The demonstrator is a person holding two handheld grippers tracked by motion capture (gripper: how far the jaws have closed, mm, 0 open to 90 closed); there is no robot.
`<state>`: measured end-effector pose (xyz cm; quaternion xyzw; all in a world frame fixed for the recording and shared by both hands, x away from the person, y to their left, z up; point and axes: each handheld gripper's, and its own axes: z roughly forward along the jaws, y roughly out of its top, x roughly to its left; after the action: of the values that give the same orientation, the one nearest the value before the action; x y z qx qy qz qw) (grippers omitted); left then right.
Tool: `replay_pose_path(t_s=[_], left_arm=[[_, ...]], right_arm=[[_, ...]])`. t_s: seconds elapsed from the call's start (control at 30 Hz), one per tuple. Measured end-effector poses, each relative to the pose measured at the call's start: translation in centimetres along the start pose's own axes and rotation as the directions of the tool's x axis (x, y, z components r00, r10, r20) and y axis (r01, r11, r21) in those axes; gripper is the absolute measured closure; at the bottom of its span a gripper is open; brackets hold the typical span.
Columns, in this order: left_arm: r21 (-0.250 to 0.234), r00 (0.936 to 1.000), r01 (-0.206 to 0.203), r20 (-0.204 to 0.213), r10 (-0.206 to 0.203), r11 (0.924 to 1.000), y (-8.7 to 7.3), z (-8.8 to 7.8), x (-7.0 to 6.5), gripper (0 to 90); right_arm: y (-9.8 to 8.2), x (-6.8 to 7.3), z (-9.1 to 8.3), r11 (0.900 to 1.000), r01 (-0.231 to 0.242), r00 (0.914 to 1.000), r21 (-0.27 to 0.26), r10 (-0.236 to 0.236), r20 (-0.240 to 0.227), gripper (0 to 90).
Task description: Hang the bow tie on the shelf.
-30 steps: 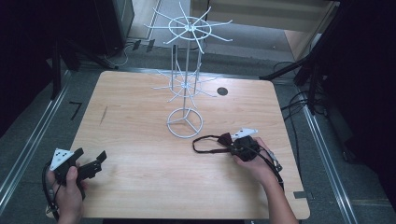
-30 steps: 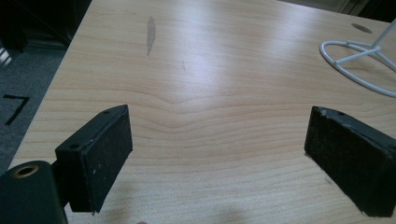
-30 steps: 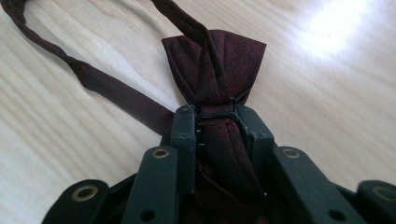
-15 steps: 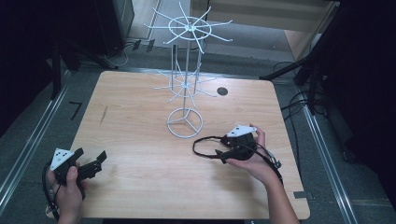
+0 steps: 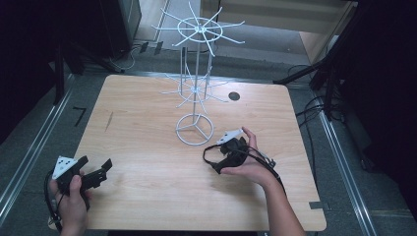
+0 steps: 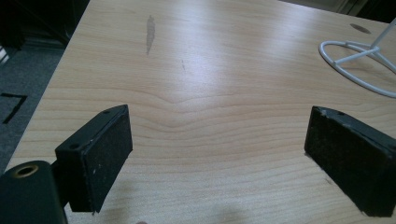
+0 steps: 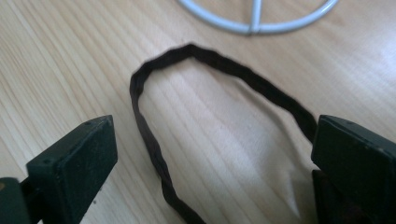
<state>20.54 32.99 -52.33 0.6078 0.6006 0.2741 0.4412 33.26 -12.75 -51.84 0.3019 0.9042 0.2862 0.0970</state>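
A thin black band lies as a loop on the wooden table, in front of the ring foot of a white wire rack. My right gripper is open and low over the table, its jaws standing either side of the loop without touching it. From above, the right gripper points left, held by a hand, with the band at its tip. My left gripper is open over bare wood; it sits at the table's near left corner.
The rack's ring foot lies far right of the left jaws and its hooked arms spread above the back of the table. A dark round hole is in the tabletop behind the rack. Metal rails flank the table.
My right gripper has moved left toward the band and turned, so the loop now lies between its jaws. The left gripper has hardly moved.
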Motion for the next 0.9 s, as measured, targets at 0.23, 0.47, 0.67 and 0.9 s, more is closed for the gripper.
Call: replay_pose_path(t_s=[0.23,0.47,0.67,0.9], left_arm=[[0.000,1.0000,0.000,-0.002,0.000,1.0000,0.0,0.0,0.0,8.4],[0.000,1.0000,0.000,-0.002,0.000,1.0000,0.0,0.0,0.0,8.4],[0.002,1.0000,-0.002,-0.002,0.002,1.0000,0.0,0.0,0.0,8.4],[0.011,0.9999,0.000,0.011,0.000,0.9999,0.0,0.1,0.0,8.4]], right_arm=[[-0.9,-0.2,0.1,0.999,0.009,1.0000,0.048,-0.009,-0.003,13.7],[-1.4,-0.7,-0.7,0.999,-0.026,0.9983,0.034,0.024,0.052,29.3],[-1.2,0.3,-1.4,0.996,0.089,0.9805,-0.008,-0.086,0.177,12.0],[-1.4,-2.1,-1.2,0.998,-0.036,0.9787,-0.048,0.044,0.201,1.9]])
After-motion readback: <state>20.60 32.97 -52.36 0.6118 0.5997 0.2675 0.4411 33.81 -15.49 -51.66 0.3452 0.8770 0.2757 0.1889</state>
